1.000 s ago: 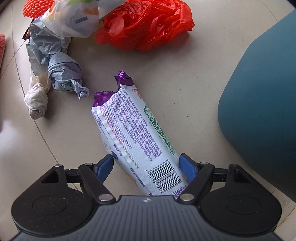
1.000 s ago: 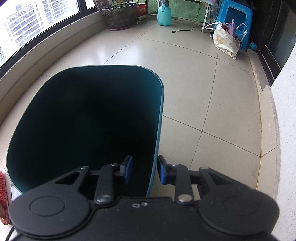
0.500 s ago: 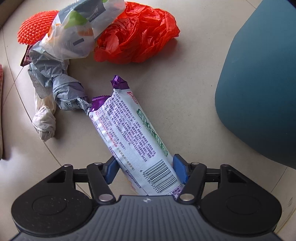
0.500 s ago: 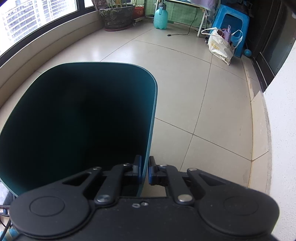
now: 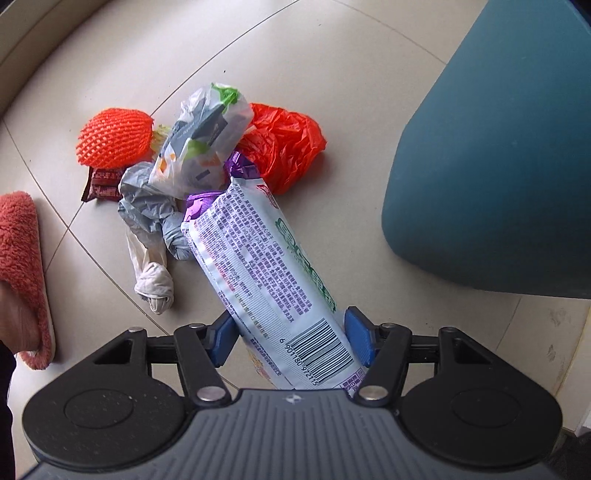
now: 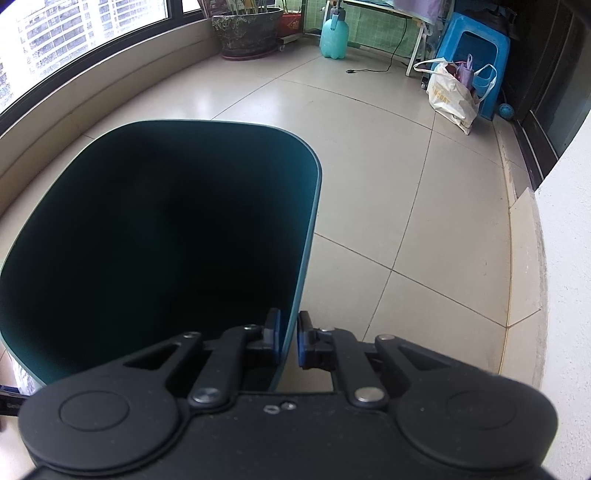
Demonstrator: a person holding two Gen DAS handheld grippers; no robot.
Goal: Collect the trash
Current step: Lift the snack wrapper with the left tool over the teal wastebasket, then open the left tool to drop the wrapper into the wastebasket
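Note:
My left gripper [image 5: 290,338] is shut on a long white snack wrapper [image 5: 258,266] with purple ends and a barcode, holding it above the tiled floor. Below it lies a heap of trash: a red plastic bag [image 5: 291,147], an orange foam net [image 5: 112,138], a clear printed bag [image 5: 201,144], a grey crumpled bag [image 5: 147,206] and a white knotted bag [image 5: 153,286]. The teal bin [image 5: 498,177] stands at the right. My right gripper [image 6: 288,339] is shut on the bin's rim [image 6: 303,258], its dark inside to the left.
A pink fuzzy slipper [image 5: 22,266] on a foot sits at the left. A brown sachet [image 5: 101,188] lies under the net. Far across the floor are a plant pot [image 6: 251,33], a teal bottle [image 6: 334,37], a blue stool [image 6: 474,62] and a white tote bag [image 6: 452,96].
The left gripper closed on the snack wrapper and lifted it off the floor; the trash heap now looks smaller and farther below. The right gripper closed onto the bin rim.

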